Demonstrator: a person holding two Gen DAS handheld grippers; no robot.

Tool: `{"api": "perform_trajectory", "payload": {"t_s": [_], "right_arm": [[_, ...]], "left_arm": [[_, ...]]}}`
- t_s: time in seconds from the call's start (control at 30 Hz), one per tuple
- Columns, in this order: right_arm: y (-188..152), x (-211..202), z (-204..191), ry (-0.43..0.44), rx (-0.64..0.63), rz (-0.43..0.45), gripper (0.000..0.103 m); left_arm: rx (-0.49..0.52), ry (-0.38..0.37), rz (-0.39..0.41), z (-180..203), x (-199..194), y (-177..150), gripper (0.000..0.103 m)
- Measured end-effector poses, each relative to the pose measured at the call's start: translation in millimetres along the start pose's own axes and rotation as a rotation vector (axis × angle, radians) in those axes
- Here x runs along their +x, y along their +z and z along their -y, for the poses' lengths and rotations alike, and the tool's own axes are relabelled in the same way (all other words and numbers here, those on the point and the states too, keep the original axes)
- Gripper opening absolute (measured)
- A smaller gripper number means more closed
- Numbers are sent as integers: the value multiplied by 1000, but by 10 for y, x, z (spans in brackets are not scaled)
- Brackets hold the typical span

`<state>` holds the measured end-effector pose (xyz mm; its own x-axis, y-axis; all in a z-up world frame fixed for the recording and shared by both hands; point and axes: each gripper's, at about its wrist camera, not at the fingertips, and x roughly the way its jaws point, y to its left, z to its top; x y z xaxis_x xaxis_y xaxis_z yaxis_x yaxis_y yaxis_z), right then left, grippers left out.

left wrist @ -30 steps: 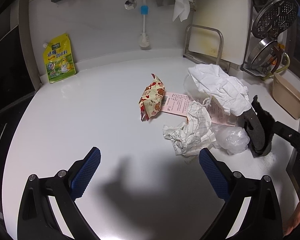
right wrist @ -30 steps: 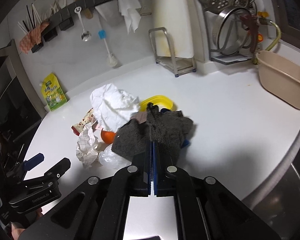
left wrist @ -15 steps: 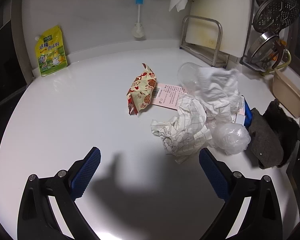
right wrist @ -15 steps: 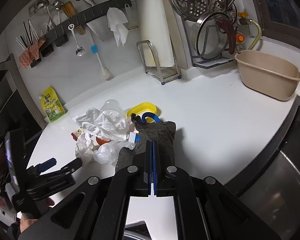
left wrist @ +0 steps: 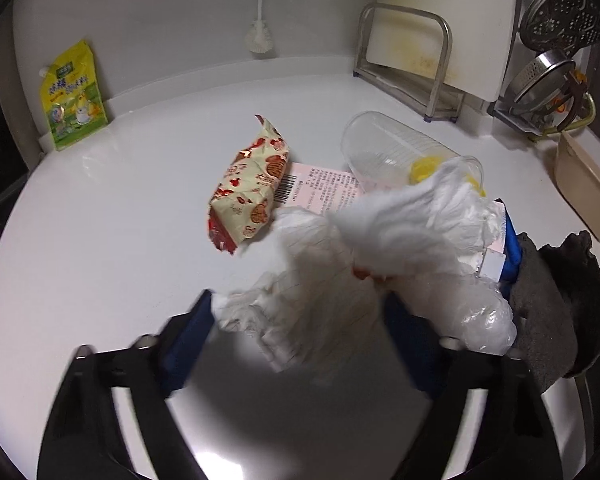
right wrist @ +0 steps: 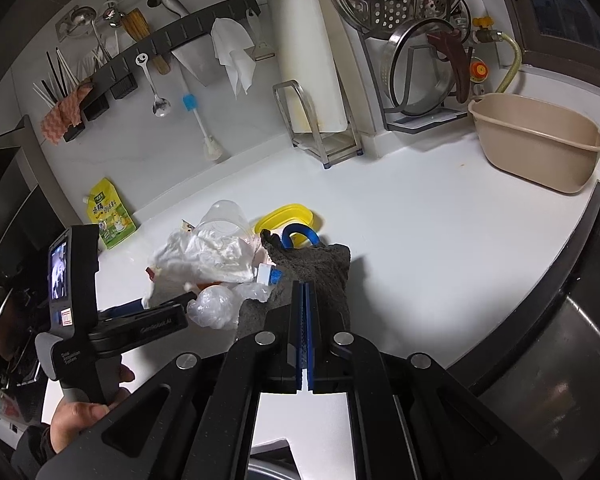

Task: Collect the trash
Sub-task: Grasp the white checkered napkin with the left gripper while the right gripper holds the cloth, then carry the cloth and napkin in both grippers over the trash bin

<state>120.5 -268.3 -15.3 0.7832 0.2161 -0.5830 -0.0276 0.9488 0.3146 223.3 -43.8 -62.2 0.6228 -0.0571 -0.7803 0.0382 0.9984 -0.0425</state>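
Observation:
A pile of trash lies on the white counter [left wrist: 100, 240]: a checked crumpled paper [left wrist: 312, 304], a white crumpled tissue [left wrist: 412, 216], a clear plastic bag ball [left wrist: 476, 320], a clear cup [left wrist: 388, 152], a pink receipt [left wrist: 320, 188] and a printed snack wrapper [left wrist: 252, 188]. My left gripper [left wrist: 300, 332] is open with the checked paper between its fingers. My right gripper [right wrist: 305, 300] is shut on a grey cloth [right wrist: 320, 268], pressed against the right side of the pile [right wrist: 208, 256].
A yellow-green pouch [left wrist: 72, 96] leans on the back wall. A cutting board in a steel rack [left wrist: 428, 52] and a pot rack stand at the back right. A beige tub [right wrist: 536, 140] sits near the sink [right wrist: 560, 360]. A yellow lid [right wrist: 288, 216] lies behind the pile.
The right gripper has pushed the trash with the grey cloth leftward toward the left gripper. The left gripper has moved forward, so the checked paper now lies between its fingers.

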Motion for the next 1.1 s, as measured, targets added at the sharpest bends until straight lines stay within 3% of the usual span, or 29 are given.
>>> {"api": "perform_trajectory", "payload": {"t_s": [0.17, 0.2, 0.3, 0.57, 0.9, 1.1], "right_arm": [[-3, 10, -24, 0, -12, -3, 1], [-7, 13, -29, 0, -15, -4, 1], [-15, 14, -32, 0, -20, -4, 1], [-6, -56, -116, -7, -44, 15, 1], [-142, -389, -325, -36, -77, 37, 1], [-337, -719, -504, -41, -89, 47, 1]], "left_arm": [[-30, -91, -7, -98, 4, -2, 47], [-29, -95, 0, -116, -15, -8, 41], [-20, -97, 22, -153, -101, -49, 35], [63, -9, 104, -218, -444, -178, 35], [126, -5, 213, -161, -1085, -467, 35], [157, -18, 232, -93, -1343, -735, 35]]}}
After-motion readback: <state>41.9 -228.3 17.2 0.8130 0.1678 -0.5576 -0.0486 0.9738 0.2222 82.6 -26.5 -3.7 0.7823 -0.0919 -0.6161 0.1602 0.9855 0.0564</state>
